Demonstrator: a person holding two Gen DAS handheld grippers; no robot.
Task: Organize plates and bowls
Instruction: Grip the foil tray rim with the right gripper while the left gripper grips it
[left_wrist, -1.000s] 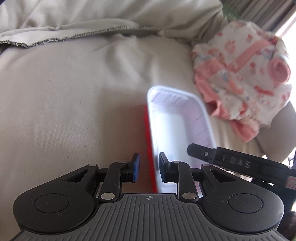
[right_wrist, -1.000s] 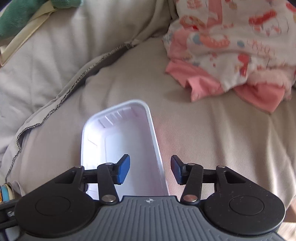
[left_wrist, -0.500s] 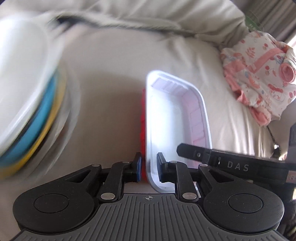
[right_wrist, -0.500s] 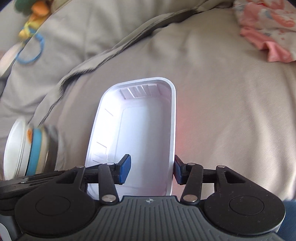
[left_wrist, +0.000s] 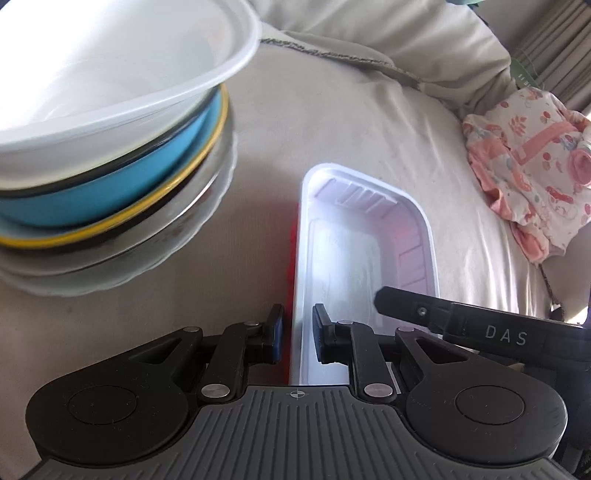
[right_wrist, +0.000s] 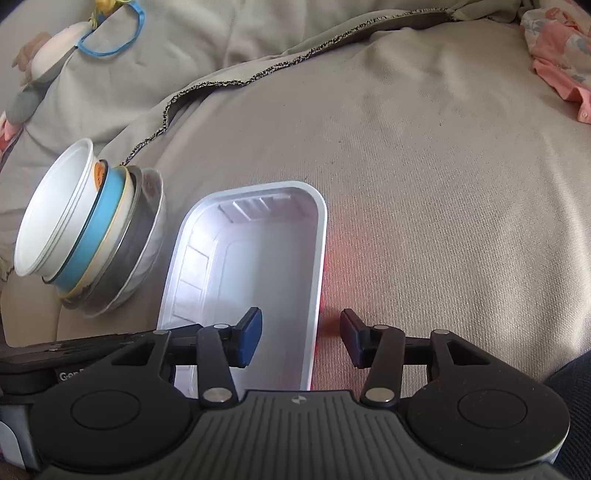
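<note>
A white rectangular tray with a red outside (left_wrist: 354, 251) is held above the beige couch cushion. My left gripper (left_wrist: 298, 334) is shut on its left wall. My right gripper (right_wrist: 301, 338) is open, its fingers straddling the tray's (right_wrist: 255, 266) right wall without touching it. A nested stack of bowls (left_wrist: 107, 140), white on top, then blue, yellow-rimmed, metal and a white plate, stands tilted just left of the tray. The stack also shows in the right wrist view (right_wrist: 88, 229).
Pink patterned baby clothes (left_wrist: 528, 166) lie on the couch at the right. A loose cover's frayed edge (right_wrist: 258, 74) crosses the back of the cushion. A soft toy with a blue ring (right_wrist: 85, 37) lies at the far left.
The tray and both grippers have moved left, bringing the bowl stack close beside the tray. The right gripper's fingers stand wider apart than half a second ago.
</note>
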